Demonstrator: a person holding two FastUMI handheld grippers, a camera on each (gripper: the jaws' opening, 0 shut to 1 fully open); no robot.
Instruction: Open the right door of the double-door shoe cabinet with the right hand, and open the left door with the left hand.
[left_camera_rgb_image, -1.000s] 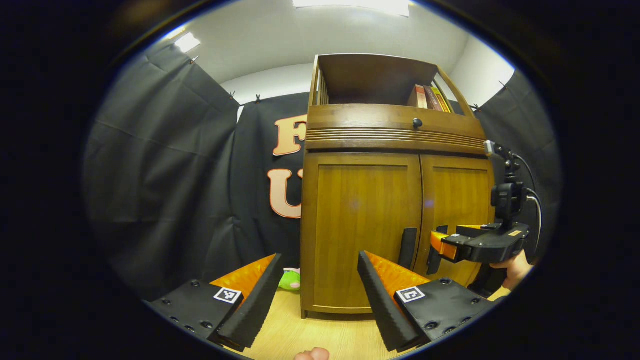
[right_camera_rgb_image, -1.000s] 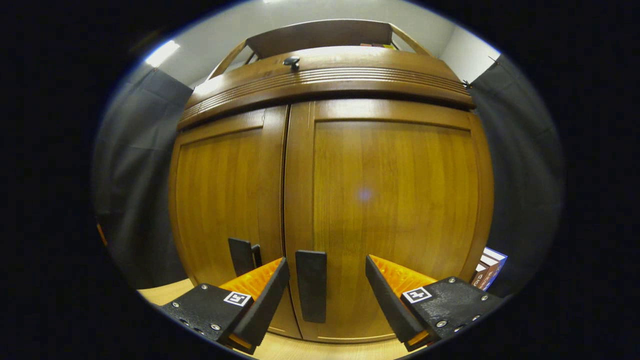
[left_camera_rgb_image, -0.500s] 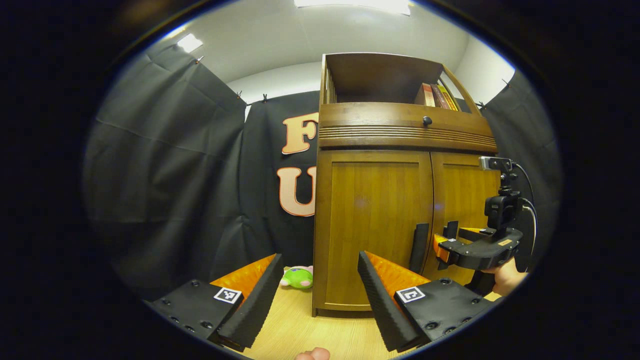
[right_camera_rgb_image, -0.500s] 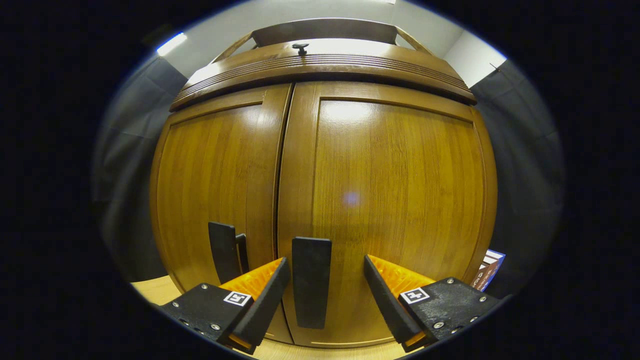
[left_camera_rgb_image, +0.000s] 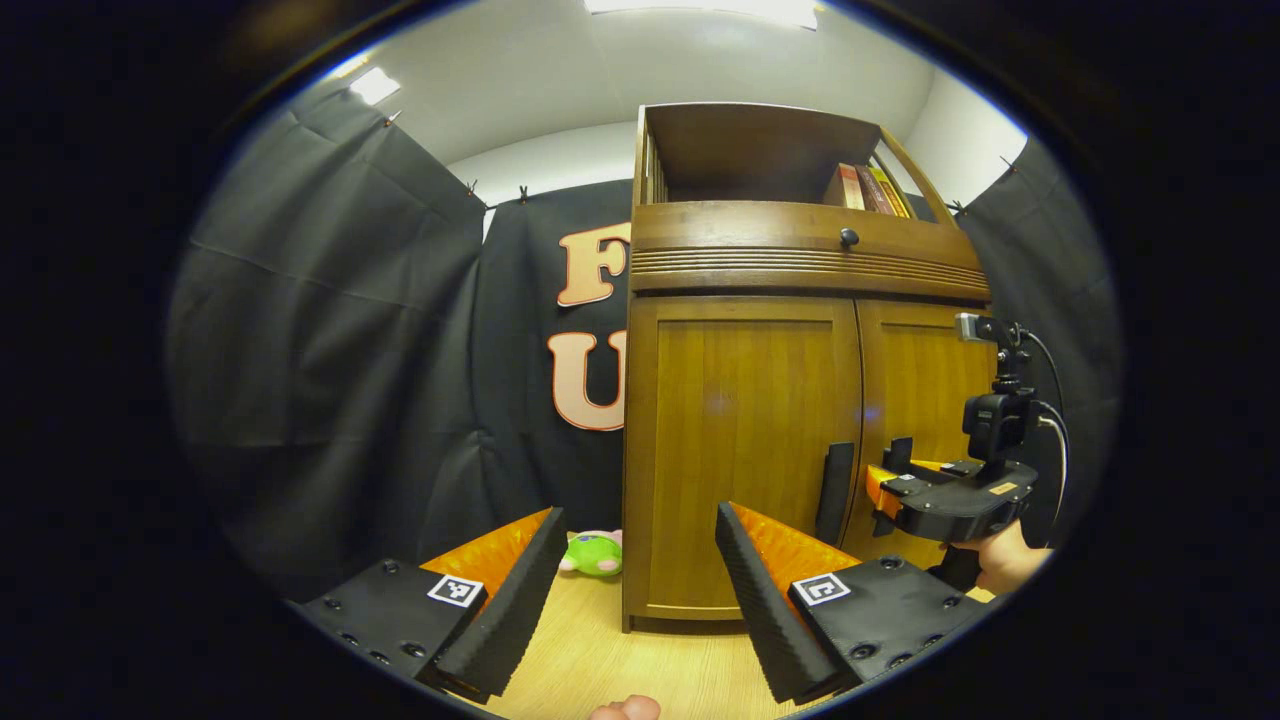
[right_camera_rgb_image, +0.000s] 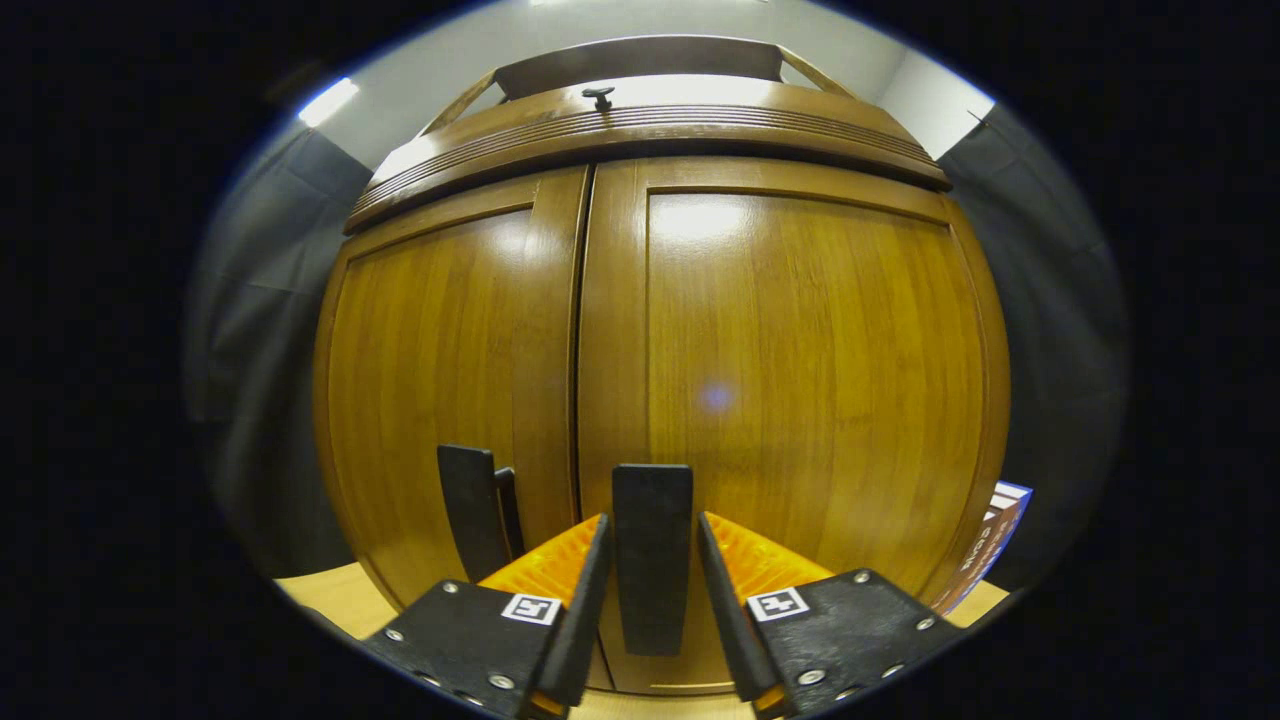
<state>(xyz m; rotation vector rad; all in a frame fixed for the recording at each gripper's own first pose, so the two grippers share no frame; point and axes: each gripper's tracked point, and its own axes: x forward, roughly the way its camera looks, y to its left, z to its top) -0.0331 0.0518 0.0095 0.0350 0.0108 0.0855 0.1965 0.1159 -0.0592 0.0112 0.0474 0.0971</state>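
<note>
A: What is happening at the shoe cabinet (left_camera_rgb_image: 800, 400) right now?

B: The right hand-held gripper (right_camera_rgb_image: 652, 590) is closing in on the right door's handle (right_camera_rgb_image: 652, 555). Half a second ago its fingers were standing wide of that dark vertical bar; now they are sitting just beside it on both sides. I cannot tell whether both are already pressing on it.

A: And the doors themselves?

B: Both are lying flush. The right door (right_camera_rgb_image: 800, 400) and the left door (right_camera_rgb_image: 440, 390) are meeting at the centre seam, and nothing is swinging out yet. The cabinet is standing on the wooden floor (left_camera_rgb_image: 600, 660), against the booth's back wall.

A: What is the left side doing?

B: The left hand-held gripper (left_camera_rgb_image: 640, 580) is hanging back with its fingers spread wide and holding nothing. The left door's handle (left_camera_rgb_image: 835, 480) is sitting well ahead of it, beside the seam. A green plush toy (left_camera_rgb_image: 592, 552) is lying on the floor by the cabinet's left bottom corner.

A: So where is the task going?

B: I am judging the grasp on the right handle to be nearly settled, so a pull outward seems to be next. The left door is waiting its turn.
</note>
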